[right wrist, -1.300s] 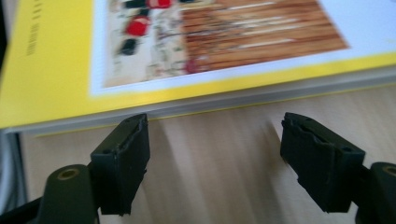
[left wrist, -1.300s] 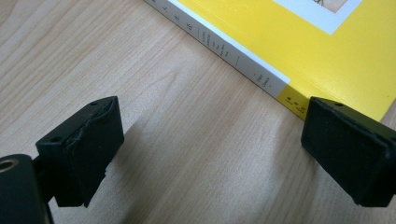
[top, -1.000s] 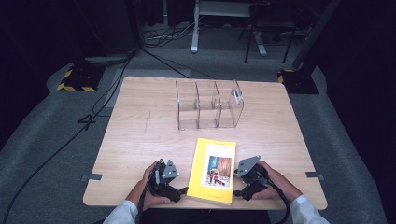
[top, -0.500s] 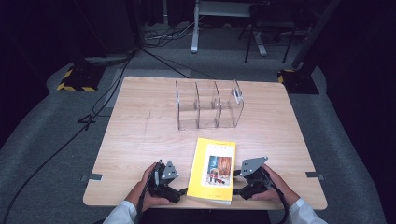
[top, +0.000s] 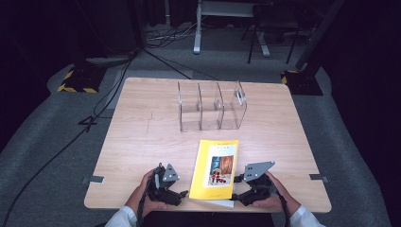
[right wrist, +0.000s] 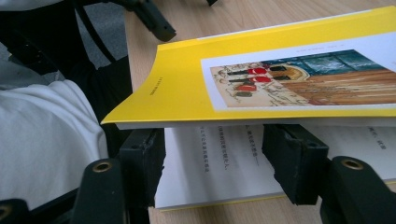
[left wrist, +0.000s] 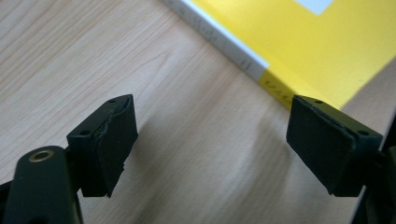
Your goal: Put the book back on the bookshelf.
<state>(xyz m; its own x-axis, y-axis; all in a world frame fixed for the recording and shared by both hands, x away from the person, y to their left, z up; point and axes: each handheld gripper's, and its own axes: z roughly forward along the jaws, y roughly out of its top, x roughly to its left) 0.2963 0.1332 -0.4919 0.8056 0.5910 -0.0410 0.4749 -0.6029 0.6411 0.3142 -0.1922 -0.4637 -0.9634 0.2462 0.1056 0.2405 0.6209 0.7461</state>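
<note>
Yellow book, cover lifted

Open page exposed beneath; right tool closing, jaws astride the page edge on wooden surface.

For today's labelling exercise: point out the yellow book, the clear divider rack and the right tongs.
yellow book (top: 216,166), high view, front cover.
clear divider rack (top: 211,106), high view, middle partition.
right tongs (top: 241,189), high view, between the tips.

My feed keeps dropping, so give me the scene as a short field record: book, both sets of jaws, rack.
book: yellow book flat at the table's near edge, front cover lifted off its pages
left gripper: jaws open over bare wood beside the book's spine, just been closing, nothing between them
right gripper: jaws open at the book's open edge under the lifted cover, just been closing
rack: clear divider rack behind the book, empty
</note>
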